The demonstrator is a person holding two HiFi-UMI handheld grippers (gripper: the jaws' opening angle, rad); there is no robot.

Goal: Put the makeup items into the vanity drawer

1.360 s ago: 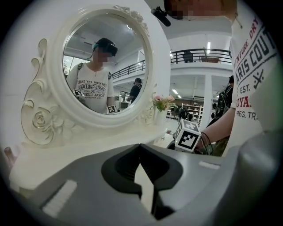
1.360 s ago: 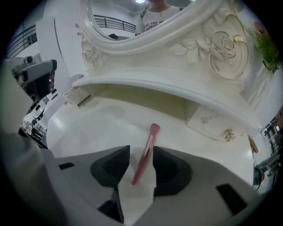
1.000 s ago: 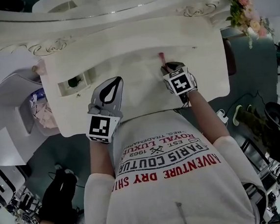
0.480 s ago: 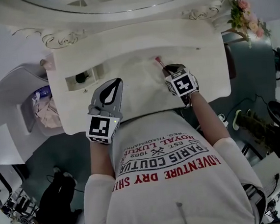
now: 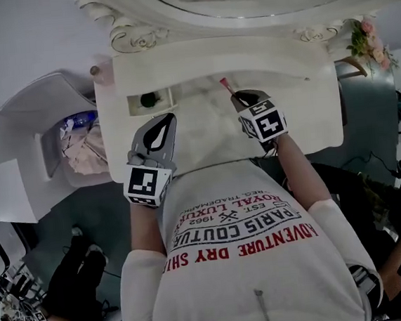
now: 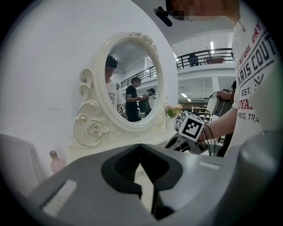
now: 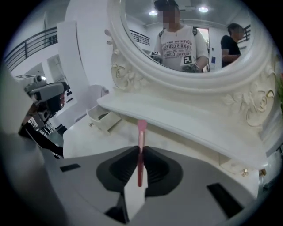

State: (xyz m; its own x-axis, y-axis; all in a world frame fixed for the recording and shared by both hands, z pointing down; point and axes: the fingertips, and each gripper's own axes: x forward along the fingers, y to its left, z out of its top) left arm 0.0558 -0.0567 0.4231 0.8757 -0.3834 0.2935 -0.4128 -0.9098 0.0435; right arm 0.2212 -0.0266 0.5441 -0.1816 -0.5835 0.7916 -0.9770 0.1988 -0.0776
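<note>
At the counter's back left, pulled out from under the raised shelf [image 7: 177, 119]: the vanity drawer [image 5: 150, 100], open upward, with something dark already inside, too small to name. Just in front of it, and nearer to it than anything else, the left claw [image 5: 165, 119], pads pressed together at the tips with nothing between, aimed across the counter toward the mirror. Further right, well apart from the drawer, the right claw [image 5: 239, 97]: just been closing, and now pinching a slim pink makeup stick [image 5: 226, 85] by its lower half. Pokes out of the pads lengthwise, paler flat tip leading, slanting up and left toward the mirror's base, and seems held off the counter.

Looks like the carry stage: picked up, not yet in the drawer. Probably calls for a sweep leftward past the idle left claw, then a turn to bring the long axis in line with the drawer's longer side before letting go. Likely to catch on the rim or the shelf if brought in crosswise.

Underneath, a glossy white counter [image 5: 205, 138]. Off its left end, a white curved piece of furniture [image 5: 40, 105] holding crumpled things, and a small pink bottle [image 6: 54, 160] beside the carved frame of the mirror [image 6: 130, 84]. At the far right corner, a posy of pale flowers [image 5: 366, 34]. Beyond, a tall hall with a railed balcony [image 6: 208, 55], a grey floor [image 5: 107, 214] and other people [image 5: 75, 292] about
</note>
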